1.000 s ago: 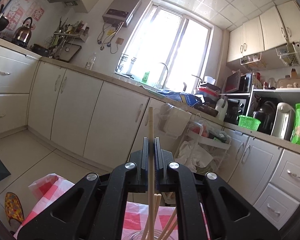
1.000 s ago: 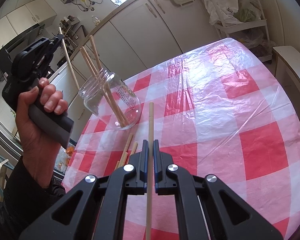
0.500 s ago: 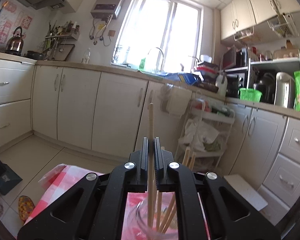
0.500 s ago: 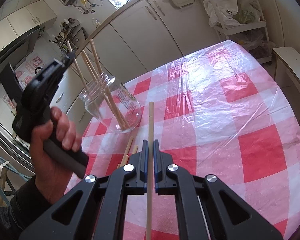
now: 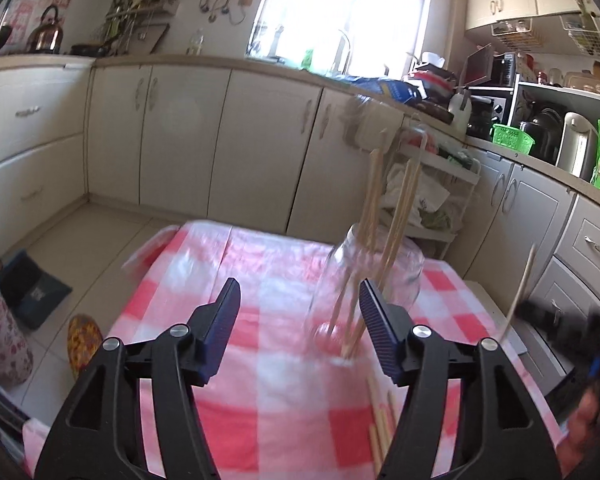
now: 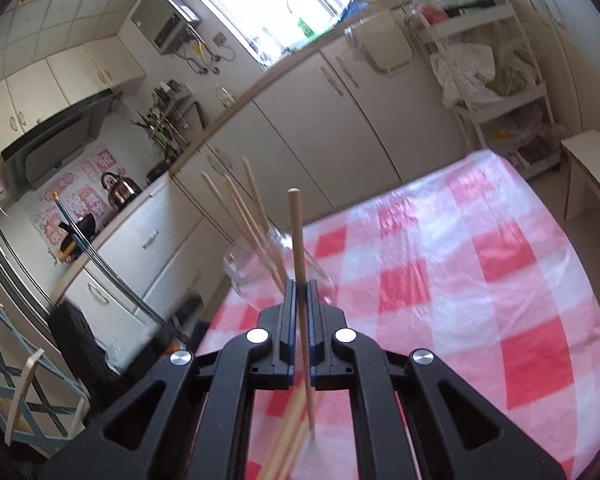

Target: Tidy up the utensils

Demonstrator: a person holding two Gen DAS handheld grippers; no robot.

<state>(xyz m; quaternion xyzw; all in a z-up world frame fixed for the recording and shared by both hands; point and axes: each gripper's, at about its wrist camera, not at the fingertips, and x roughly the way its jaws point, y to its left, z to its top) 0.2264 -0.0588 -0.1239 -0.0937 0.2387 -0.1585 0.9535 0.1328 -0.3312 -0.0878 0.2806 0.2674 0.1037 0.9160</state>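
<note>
A clear glass jar [image 5: 374,280] stands on the red-and-white checked tablecloth [image 5: 260,320] with several wooden chopsticks [image 5: 396,208] leaning in it. My left gripper [image 5: 298,316] is open and empty, just left of and in front of the jar. My right gripper [image 6: 299,296] is shut on a single wooden chopstick [image 6: 296,236], held nearly upright just in front of the jar [image 6: 260,272]. More loose chopsticks [image 5: 380,420] lie on the cloth near me. The right gripper and its chopstick [image 5: 520,292] show blurred at the right edge of the left wrist view.
Cream kitchen cabinets [image 5: 260,140] run behind the table. A white trolley with bags [image 6: 496,76] stands at the far side. A white bench [image 6: 592,168] stands beside the table's right edge. A folding chair [image 6: 16,380] is at the left.
My left gripper has opened and let its chopstick go into the jar, then pulled back. My right gripper has lifted its chopstick off the table and tilted it upright near the jar.
</note>
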